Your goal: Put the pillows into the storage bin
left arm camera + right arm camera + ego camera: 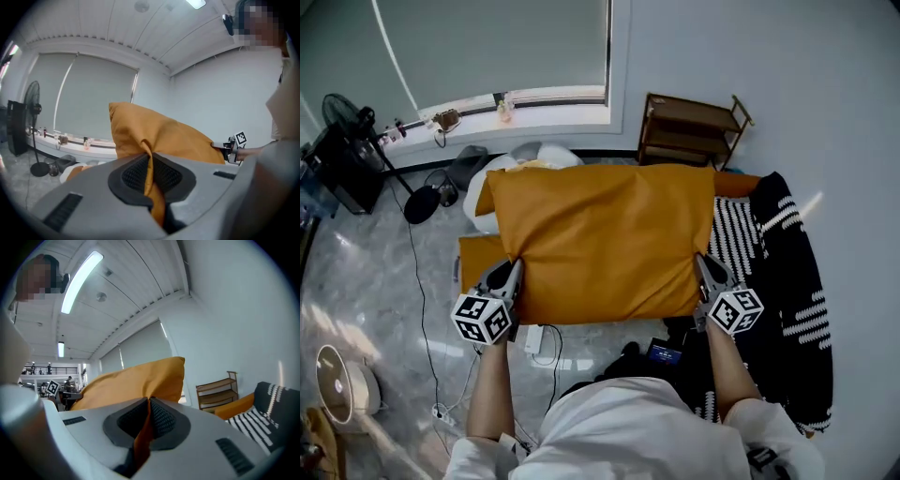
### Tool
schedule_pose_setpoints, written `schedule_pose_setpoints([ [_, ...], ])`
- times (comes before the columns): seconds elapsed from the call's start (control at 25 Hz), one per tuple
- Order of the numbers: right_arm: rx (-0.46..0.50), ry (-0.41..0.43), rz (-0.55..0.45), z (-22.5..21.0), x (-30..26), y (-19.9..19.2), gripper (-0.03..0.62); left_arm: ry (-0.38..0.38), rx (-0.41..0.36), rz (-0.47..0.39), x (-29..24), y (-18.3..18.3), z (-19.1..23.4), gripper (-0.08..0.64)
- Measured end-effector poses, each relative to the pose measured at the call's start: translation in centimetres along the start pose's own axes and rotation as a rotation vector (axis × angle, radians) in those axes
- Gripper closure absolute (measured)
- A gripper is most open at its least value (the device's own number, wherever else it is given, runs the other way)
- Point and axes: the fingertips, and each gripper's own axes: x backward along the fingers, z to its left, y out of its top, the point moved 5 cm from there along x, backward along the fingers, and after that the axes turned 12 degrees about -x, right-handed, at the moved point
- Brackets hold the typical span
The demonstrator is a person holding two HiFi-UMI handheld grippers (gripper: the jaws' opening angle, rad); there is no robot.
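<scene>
Big mustard pillow (605, 239) here: smooth woven cloth, rectangular, pretty puffy. It's held up in the air in front of the person, over a glossy marble-look floor (375, 281).

The left gripper (508, 279) has its near left corner and the right gripper (710, 277) has the near right one. Both are clamped tight on it. In each gripper view a thin fold of the orange cloth is pinched between the dark, finely ribbed pads (133, 174) and bunches into a crease, while the rest of the pillow balloons out past the tips. The jaw shells are matte grey plastic.

A second orange pillow (480, 258) peeks out lower down on the left. On the right there's a black-and-white striped throw (787, 281), and a small wooden shelf (689, 131) stands by the wall.
</scene>
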Motion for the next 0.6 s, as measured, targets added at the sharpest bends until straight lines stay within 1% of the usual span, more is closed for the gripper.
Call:
schedule_pose_setpoints([
  [0.12, 0.001, 0.096, 0.015, 3.1, -4.7, -1.3, 0.557, 0.089, 0.008, -0.007, 3.6, -1.1, 3.6, 0.54],
  [0.28, -0.017, 0.192, 0.049, 6.4, -11.1, -3.2, 0.557, 0.185, 0.011, 0.01, 6.9, -1.7, 8.3, 0.54],
  [0.44, -0.044, 0.254, 0.102, 9.4, -18.9, -5.8, 0.557, 0.26, 0.016, 0.04, 8.6, -2.5, 14.3, 0.54],
  [0.6, -0.068, 0.298, 0.156, 11.2, -26.3, -7.8, 0.557, 0.314, 0.04, 0.075, 8.6, -3.5, 19.9, 0.54],
])
